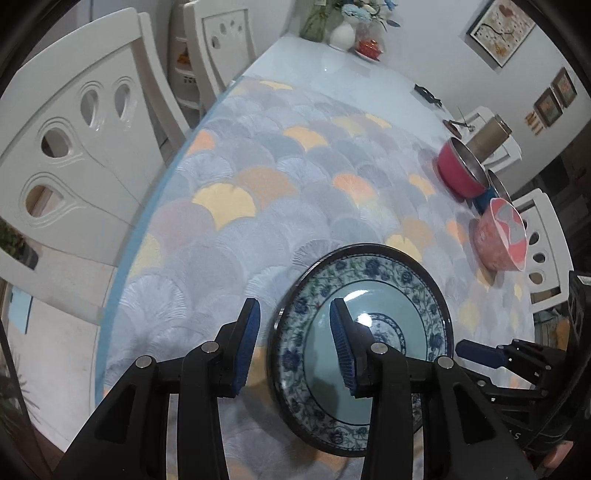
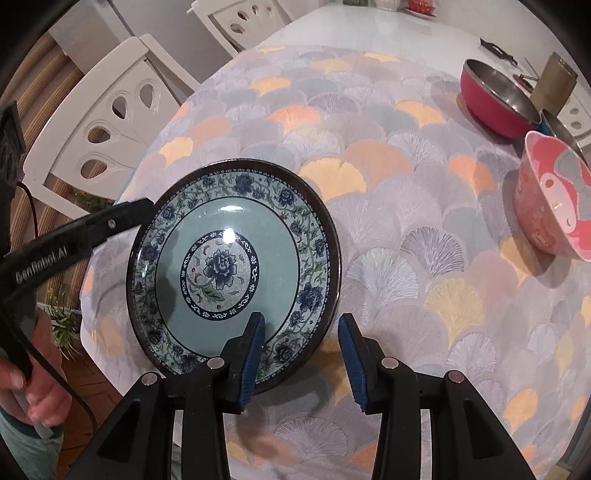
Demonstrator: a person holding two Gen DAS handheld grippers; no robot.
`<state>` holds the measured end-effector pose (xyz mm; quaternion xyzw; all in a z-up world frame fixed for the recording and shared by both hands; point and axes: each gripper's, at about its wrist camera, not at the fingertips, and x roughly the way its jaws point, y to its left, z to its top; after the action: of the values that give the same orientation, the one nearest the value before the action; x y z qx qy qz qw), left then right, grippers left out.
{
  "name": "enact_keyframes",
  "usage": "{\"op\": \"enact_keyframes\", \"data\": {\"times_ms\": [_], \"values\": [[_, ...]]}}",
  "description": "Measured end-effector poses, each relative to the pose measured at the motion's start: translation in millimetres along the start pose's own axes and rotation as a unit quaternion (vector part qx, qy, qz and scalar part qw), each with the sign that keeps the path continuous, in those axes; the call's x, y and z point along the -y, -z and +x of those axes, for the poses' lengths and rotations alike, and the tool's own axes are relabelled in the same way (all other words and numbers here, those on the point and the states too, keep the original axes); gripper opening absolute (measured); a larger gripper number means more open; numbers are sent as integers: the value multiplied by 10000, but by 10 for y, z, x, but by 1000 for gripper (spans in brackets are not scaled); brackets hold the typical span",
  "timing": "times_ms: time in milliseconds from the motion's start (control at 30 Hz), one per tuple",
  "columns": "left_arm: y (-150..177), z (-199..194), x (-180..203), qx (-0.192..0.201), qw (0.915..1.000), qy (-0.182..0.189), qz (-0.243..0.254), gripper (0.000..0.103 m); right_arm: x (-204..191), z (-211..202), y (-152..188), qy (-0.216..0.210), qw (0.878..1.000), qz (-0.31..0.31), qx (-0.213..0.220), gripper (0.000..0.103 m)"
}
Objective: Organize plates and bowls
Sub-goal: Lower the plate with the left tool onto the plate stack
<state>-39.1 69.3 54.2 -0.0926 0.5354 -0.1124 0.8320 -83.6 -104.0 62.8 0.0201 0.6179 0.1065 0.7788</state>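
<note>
A blue floral plate [image 1: 417,306] [image 2: 221,266] with a dark rim lies near the front of the table. My left gripper [image 1: 295,347] straddles its left rim, one pad outside and one over the dish, with gaps on both sides, so it is open. On the opposite rim my right gripper [image 2: 304,354] straddles the same way and is also open. Each wrist view shows the other tool's finger at the plate's edge: the right gripper's finger [image 1: 480,352] and the left gripper's finger [image 2: 122,218]. A pink patterned bowl [image 1: 502,236] [image 2: 554,206] stands to the right.
A red pan [image 1: 461,166] [image 2: 495,103], a blue pot [image 1: 487,195] and a gold tumbler [image 1: 491,136] [image 2: 557,85] sit behind the bowl. White chairs [image 1: 74,147] [image 2: 110,122] line the left edge. A vase [image 1: 341,35] stands far back. A hand [image 2: 37,387] holds the left tool.
</note>
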Motion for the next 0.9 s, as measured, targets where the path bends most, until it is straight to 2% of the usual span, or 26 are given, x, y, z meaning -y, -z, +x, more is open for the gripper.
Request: {"op": "enact_keyframes", "data": {"times_ms": [167, 500, 900], "values": [[63, 68, -63, -169, 9998, -20, -81, 37, -10, 50, 23, -41, 9999, 50, -105, 40], [210, 209, -20, -480, 9986, 208, -93, 37, -43, 221, 8, -67, 9993, 64, -359, 40], [193, 237, -31, -521, 9983, 238, -95, 39, -22, 301, -12, -273, 9984, 177, -464, 48]]}}
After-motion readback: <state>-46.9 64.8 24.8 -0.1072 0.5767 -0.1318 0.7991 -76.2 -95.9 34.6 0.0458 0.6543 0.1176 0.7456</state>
